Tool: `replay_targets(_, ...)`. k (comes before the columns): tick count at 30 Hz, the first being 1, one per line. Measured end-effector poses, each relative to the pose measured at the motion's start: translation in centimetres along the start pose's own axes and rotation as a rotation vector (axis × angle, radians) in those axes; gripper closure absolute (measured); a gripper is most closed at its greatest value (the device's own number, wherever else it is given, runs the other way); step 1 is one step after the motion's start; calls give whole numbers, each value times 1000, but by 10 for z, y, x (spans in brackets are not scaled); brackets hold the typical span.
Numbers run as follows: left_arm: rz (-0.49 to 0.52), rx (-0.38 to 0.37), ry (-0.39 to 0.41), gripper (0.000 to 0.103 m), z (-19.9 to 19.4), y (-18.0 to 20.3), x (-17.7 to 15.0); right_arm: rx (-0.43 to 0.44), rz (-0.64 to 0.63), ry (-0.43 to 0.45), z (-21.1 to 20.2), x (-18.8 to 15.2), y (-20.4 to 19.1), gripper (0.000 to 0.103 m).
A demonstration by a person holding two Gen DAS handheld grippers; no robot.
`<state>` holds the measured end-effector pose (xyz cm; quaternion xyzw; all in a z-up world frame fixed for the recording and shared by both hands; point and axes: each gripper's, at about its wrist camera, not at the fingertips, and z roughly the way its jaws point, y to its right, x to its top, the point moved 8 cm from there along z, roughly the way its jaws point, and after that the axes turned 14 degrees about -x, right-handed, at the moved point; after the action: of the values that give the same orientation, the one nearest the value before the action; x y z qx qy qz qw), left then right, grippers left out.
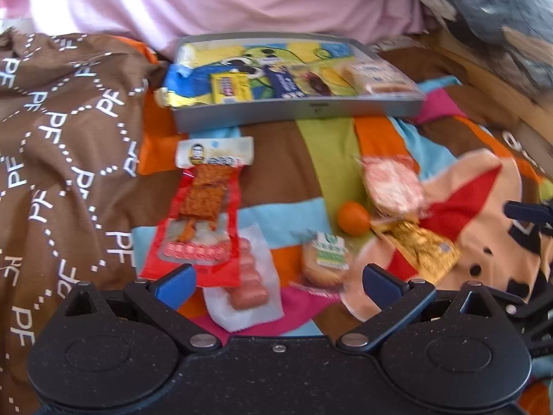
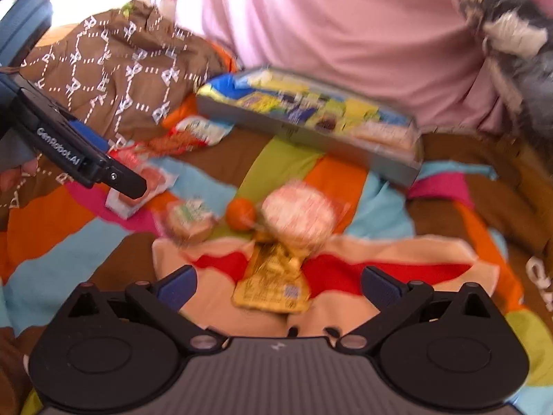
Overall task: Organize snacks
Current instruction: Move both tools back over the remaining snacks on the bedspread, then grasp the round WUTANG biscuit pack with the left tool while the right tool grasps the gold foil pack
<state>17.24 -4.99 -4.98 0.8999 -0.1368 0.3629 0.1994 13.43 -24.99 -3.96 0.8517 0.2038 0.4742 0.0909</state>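
Grey tray [image 1: 297, 109] of snacks on the patterned bedspread [image 1: 276, 145], red packet [image 1: 204, 207], sausage pack [image 1: 249, 276], orange [image 1: 353, 217], gold packet [image 2: 273, 283] nearer than the tray, left gripper [image 1: 278, 282] and right gripper [image 2: 278, 282] fingers spread, empty

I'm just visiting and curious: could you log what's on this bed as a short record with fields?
surface: patchwork bedspread in bright colours
container: shallow grey tray already holding several packets
loose snacks: long red packet, gold foil packet, small orange fruit, round pink-wrapped cake
left gripper: open, empty
right gripper: open, gold foil packet between its fingers, not clamped
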Motion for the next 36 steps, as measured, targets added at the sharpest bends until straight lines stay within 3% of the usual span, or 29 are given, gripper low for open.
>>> replay_targets(8, 52, -74, -98, 1, 11, 18, -17, 26, 4, -96, 16, -11, -2, 0)
replay_targets(15, 91, -62, -162, 1, 22, 22, -28, 42, -10, -180, 31, -24, -6, 0)
replay_targets(21, 81, -56, -180, 1, 25, 20, -34, 43, -8, -189, 35, -28, -6, 0)
replay_targets(29, 110, 11, -159, 1, 32, 14, -21, 20, 16, -159, 45, -18, -2, 0)
replay_targets(36, 232, 38, -160, 2, 51, 23, -8, -18, -37, -116, 56, -17, -13, 0)
